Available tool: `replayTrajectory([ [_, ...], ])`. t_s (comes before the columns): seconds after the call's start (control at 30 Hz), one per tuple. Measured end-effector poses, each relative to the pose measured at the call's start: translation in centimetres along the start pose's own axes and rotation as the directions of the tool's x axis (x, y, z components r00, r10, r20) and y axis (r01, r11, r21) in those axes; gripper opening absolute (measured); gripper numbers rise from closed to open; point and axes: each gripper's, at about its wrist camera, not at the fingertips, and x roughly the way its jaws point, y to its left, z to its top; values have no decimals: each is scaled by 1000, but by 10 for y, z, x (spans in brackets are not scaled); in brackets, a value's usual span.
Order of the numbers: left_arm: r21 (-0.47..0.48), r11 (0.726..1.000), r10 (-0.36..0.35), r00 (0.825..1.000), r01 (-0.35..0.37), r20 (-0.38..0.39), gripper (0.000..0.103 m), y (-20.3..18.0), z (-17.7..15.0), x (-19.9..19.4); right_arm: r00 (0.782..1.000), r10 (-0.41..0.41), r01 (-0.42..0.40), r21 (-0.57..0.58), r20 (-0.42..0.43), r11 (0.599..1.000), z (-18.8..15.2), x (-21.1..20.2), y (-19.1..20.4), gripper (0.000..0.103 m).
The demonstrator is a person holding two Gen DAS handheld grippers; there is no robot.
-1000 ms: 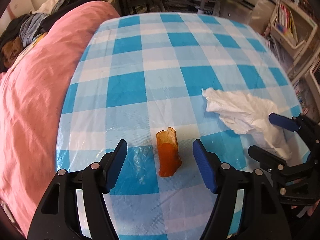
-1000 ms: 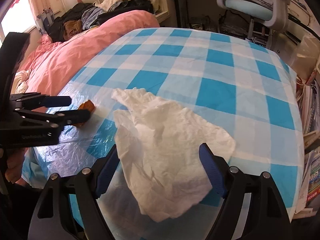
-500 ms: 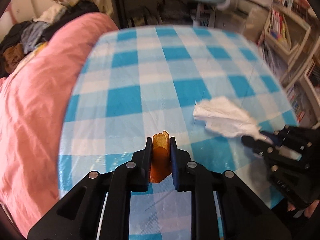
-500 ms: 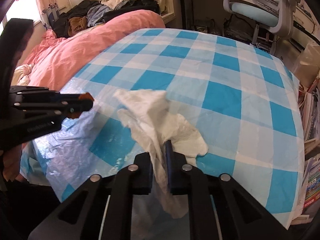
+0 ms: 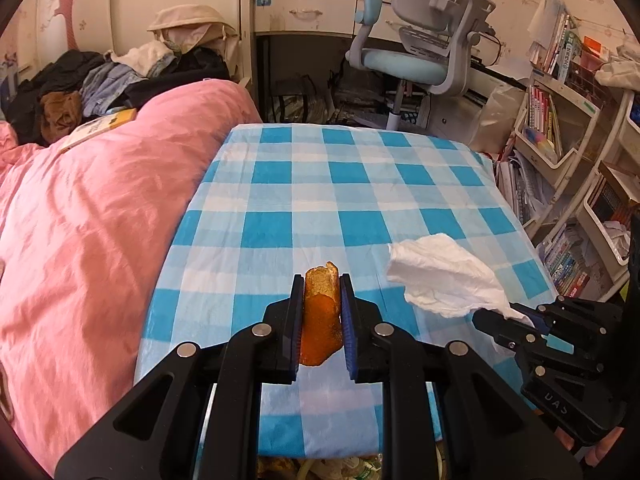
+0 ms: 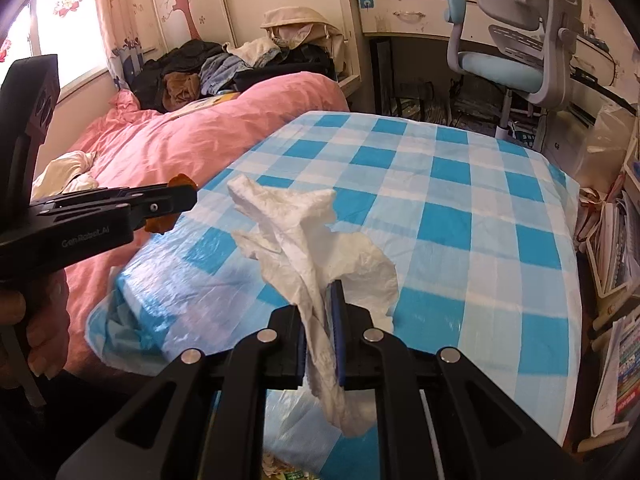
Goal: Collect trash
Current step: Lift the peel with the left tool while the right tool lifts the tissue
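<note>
My left gripper [image 5: 321, 288] is shut on an orange peel [image 5: 320, 316] and holds it above the near edge of the blue checked table [image 5: 340, 184]. My right gripper [image 6: 320, 300] is shut on a crumpled white tissue [image 6: 304, 236] and holds it lifted above the table [image 6: 460, 208]. In the left wrist view the tissue [image 5: 440, 284] hangs from the right gripper [image 5: 496, 316] at the right. In the right wrist view the left gripper [image 6: 188, 196] with the peel [image 6: 160, 222] is at the left.
A bed with a pink duvet [image 5: 88, 232] lies along the table's left side. An office chair [image 5: 424, 52] and desk stand beyond the far edge. Shelves of books [image 5: 560, 128] are at the right. Trash shows below the table's near edge [image 5: 320, 468].
Both grippers closed on their items, the left on the orange peel and the right on the tissue, then lifted them off the table and drew back toward the near edge.
</note>
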Motion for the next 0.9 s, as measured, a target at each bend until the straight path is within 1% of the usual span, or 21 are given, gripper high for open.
replayTrajectory([
  [0.1, -4, 1000, 8, 1000, -8, 10, 16, -2, -7, -8, 1000, -9, 9, -4, 7, 1000, -9, -5, 2, 12],
  [0.3, -2, 1000, 18, 1000, -18, 21, 17, -4, -13, -11, 1000, -13, 13, 6, 14, 1000, -15, -7, 2, 12],
  [0.57, -15, 1000, 25, 999, -24, 28, 17, 0, -8, -6, 999, -14, 14, 1, 46, 1000, -16, -8, 3, 12],
  [0.9, 9, 999, 35, 999, -35, 39, 17, -6, -1, 0, 999, -15, 15, -8, 50, 1000, -13, -3, 3, 12],
])
